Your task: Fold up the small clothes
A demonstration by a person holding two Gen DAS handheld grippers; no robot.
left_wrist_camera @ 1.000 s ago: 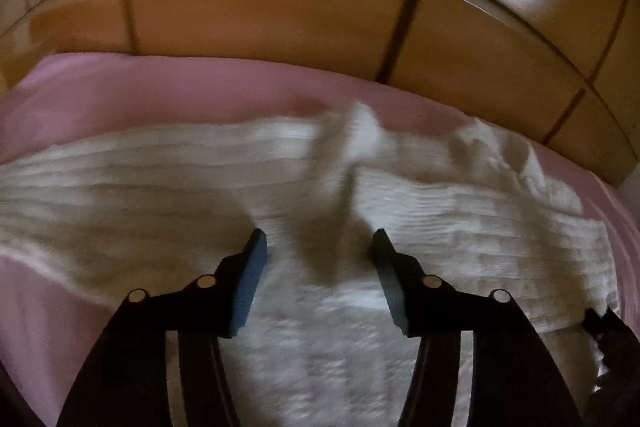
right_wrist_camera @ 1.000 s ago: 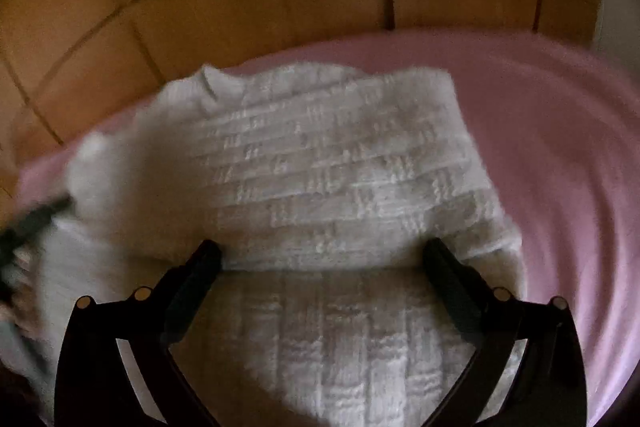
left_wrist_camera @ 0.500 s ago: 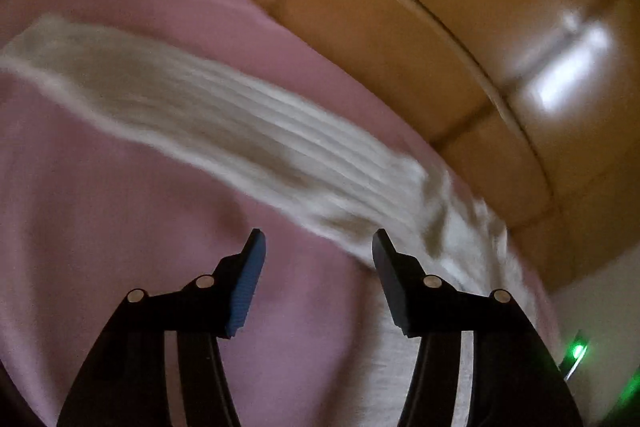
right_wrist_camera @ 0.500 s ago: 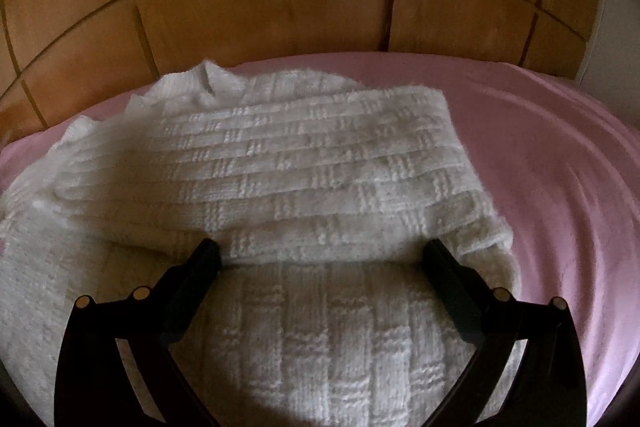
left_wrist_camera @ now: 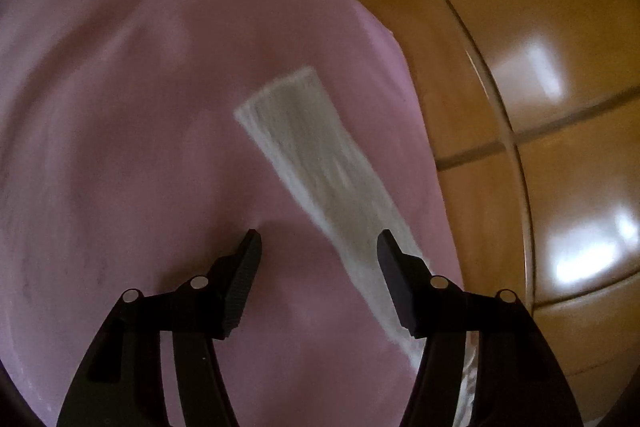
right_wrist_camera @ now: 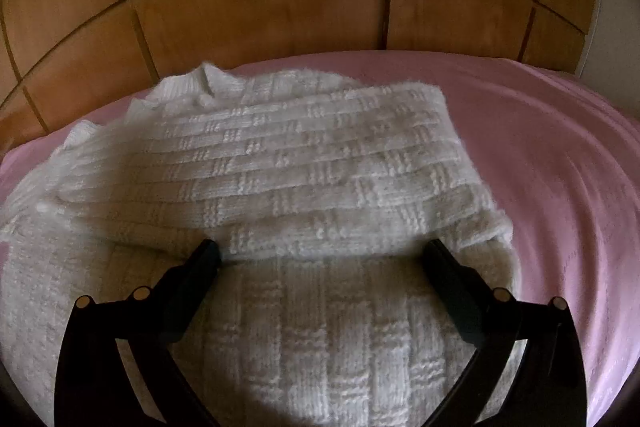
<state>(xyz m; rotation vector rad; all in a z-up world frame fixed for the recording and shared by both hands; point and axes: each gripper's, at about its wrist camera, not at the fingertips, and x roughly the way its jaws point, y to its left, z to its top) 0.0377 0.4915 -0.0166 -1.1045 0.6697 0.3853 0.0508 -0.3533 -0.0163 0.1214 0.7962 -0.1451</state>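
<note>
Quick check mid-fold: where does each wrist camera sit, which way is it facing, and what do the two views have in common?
Left wrist: rides on the left hand-held gripper, tilted view down onto the pink sheet and a blurred white sleeve; the jaws are opening, nothing between them.
Right wrist: rides on the right hand-held gripper, looks down at the folded white knit sweater; the jaws are wide apart over it, gripping nothing.
Shared: the pink sheet, the white knit and the wooden panelled headboard. No hand shows.
</note>
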